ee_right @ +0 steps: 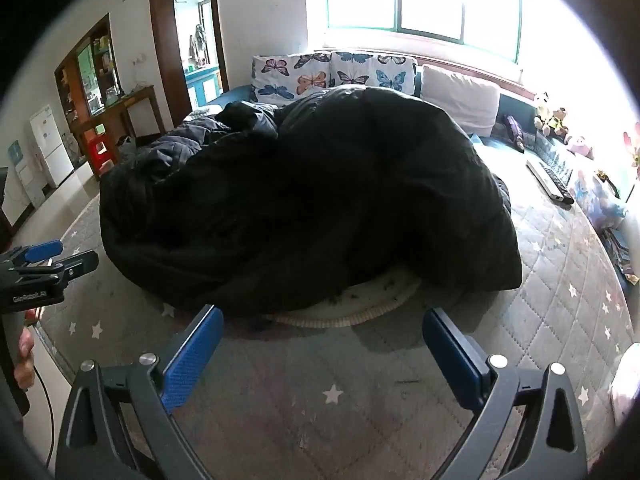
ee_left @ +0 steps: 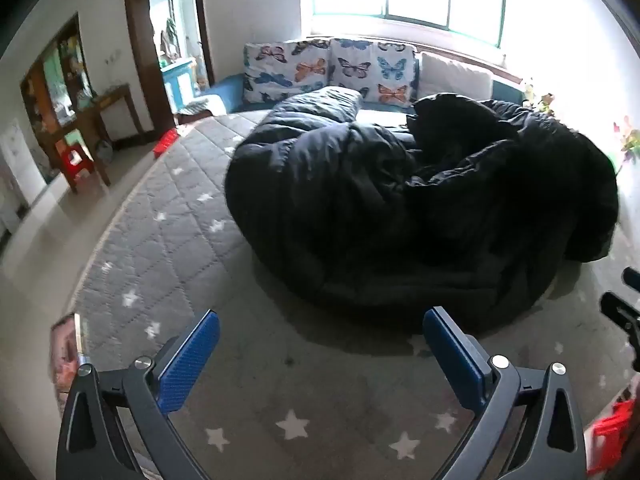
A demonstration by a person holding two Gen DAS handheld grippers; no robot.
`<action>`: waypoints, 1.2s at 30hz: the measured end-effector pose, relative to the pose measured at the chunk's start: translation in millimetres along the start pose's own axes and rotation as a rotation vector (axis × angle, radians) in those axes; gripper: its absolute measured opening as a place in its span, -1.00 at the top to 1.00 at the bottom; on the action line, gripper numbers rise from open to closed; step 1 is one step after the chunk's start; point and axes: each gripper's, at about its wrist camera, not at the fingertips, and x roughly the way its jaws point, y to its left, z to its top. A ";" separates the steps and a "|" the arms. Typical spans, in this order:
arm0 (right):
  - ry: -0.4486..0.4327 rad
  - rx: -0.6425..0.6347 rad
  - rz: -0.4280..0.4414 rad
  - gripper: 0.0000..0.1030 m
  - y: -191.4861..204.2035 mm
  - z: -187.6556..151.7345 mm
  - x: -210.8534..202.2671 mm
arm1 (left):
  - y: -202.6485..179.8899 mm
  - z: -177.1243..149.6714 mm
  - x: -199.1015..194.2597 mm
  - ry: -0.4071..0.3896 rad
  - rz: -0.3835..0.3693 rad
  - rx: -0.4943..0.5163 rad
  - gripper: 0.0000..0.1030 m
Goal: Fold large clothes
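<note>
A big black puffy coat (ee_left: 420,208) lies crumpled in a heap on the grey star-patterned mattress (ee_left: 168,248). It fills the middle of the right wrist view (ee_right: 312,200), with a pale fuzzy trim (ee_right: 360,308) showing at its near edge. My left gripper (ee_left: 320,340) is open and empty, a short way in front of the coat's near edge. My right gripper (ee_right: 322,340) is open and empty, just short of the trim. The left gripper also shows in the right wrist view (ee_right: 52,260), at the left.
Butterfly-print cushions (ee_left: 328,68) and a white pillow (ee_right: 460,100) line the headboard under a bright window. Stuffed toys (ee_right: 556,120) and a keyboard-like bar (ee_right: 548,180) lie along the bed's right side. A wooden table (ee_left: 100,120) and a red stool (ee_left: 76,160) stand left on the floor.
</note>
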 end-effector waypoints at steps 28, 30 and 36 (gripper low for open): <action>-0.037 -0.020 0.006 -1.00 7.9 11.8 -6.3 | -11.4 13.1 -1.6 0.026 -0.027 0.063 -1.00; -0.041 -0.022 0.007 -1.00 9.4 12.6 -6.6 | -11.5 13.4 -2.7 0.021 -0.021 0.062 -1.00; -0.044 -0.029 0.008 -1.00 11.9 15.1 -6.1 | -11.2 14.6 -4.1 0.014 -0.025 0.062 -1.00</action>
